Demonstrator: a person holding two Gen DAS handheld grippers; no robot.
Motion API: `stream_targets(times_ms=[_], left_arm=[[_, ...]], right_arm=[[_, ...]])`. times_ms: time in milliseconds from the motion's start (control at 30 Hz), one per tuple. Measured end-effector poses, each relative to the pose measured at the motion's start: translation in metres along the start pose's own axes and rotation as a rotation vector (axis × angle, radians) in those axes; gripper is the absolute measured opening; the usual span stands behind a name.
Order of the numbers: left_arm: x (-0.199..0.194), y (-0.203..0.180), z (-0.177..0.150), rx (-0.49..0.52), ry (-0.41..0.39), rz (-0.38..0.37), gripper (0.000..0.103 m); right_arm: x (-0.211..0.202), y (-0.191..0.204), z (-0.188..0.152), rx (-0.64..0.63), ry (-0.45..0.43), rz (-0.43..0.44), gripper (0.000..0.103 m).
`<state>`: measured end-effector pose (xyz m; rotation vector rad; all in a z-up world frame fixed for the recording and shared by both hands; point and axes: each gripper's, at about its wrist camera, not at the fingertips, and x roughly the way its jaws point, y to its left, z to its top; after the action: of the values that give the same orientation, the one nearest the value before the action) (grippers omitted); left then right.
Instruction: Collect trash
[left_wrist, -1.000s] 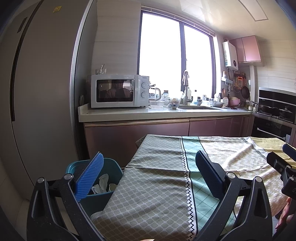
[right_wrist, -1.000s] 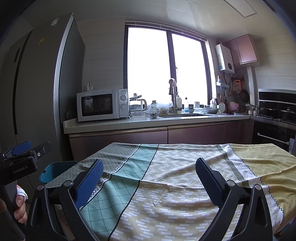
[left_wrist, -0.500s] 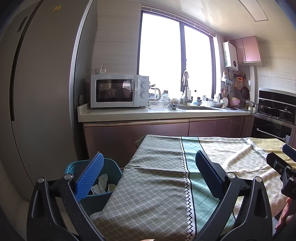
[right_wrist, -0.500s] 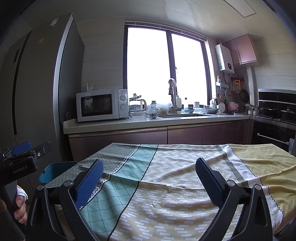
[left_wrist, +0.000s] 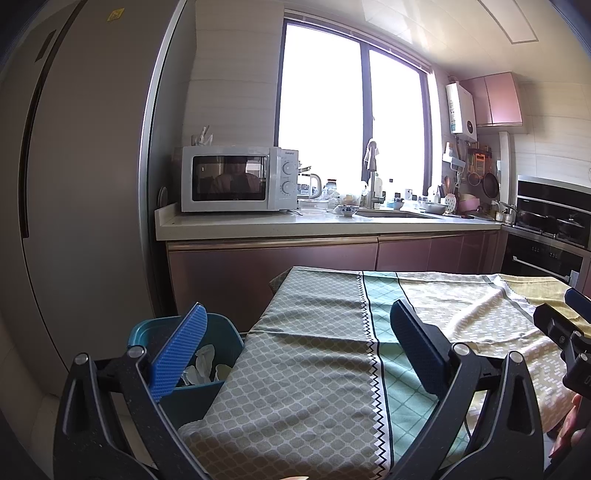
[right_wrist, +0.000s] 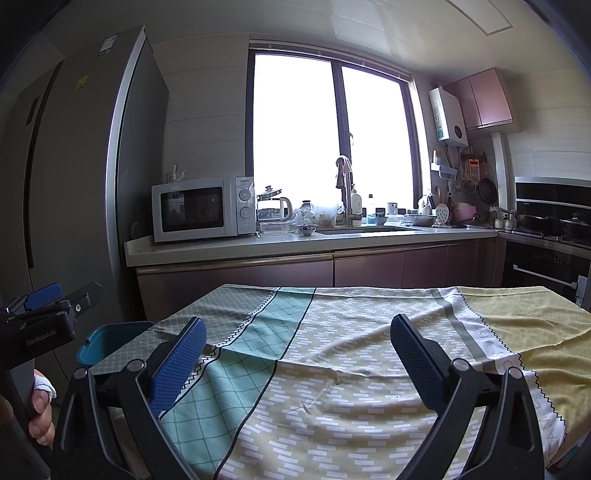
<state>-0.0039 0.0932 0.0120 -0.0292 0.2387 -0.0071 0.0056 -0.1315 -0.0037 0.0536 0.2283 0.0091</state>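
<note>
Both-handed, the scene sits low in each frame. The left hand-held gripper (left_wrist: 295, 347) fills the bottom of the left wrist view, its two blue pads spread wide apart with nothing between them. Behind its left pad, in the lower left of that frame, stands a blue-green bin (left_wrist: 199, 384) just beside the end of the table (left_wrist: 295, 387); pale crumpled trash (left_wrist: 201, 365) lies inside it. The table is covered by a patterned cloth (left_wrist: 461, 310) in grey, green and yellow bands, and its top carries nothing but the cloth.

At the right edge of the left wrist view part of the right hand-held gripper shows, with fingertips of a hand below it. In the right wrist view the right hand-held gripper (right_wrist: 297, 354) also stands wide open and grips nothing, held over the near part of the cloth. At the left edge of that frame the other tool's black body appears, held by a hand (right_wrist: 38, 410) with something white wrapped on one finger. The bin's rim (right_wrist: 107, 341) peeks out past the table's left corner there.

Farther back, across the middle of both frames, a microwave (left_wrist: 236, 179) sits on a kitchen counter beneath a bright window (right_wrist: 328, 136), with a tall grey fridge (left_wrist: 85, 177) at the left.
</note>
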Motion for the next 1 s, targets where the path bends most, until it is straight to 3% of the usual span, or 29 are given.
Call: stream_targets(times_ms=[1000], left_arm=[[0.0011, -0.0004, 0.0008, -0.003, 0.005, 0.000, 0.098]], right_arm=[[-0.0010, 0.0015, -0.0010, 0.002, 0.007, -0.008, 0.096]])
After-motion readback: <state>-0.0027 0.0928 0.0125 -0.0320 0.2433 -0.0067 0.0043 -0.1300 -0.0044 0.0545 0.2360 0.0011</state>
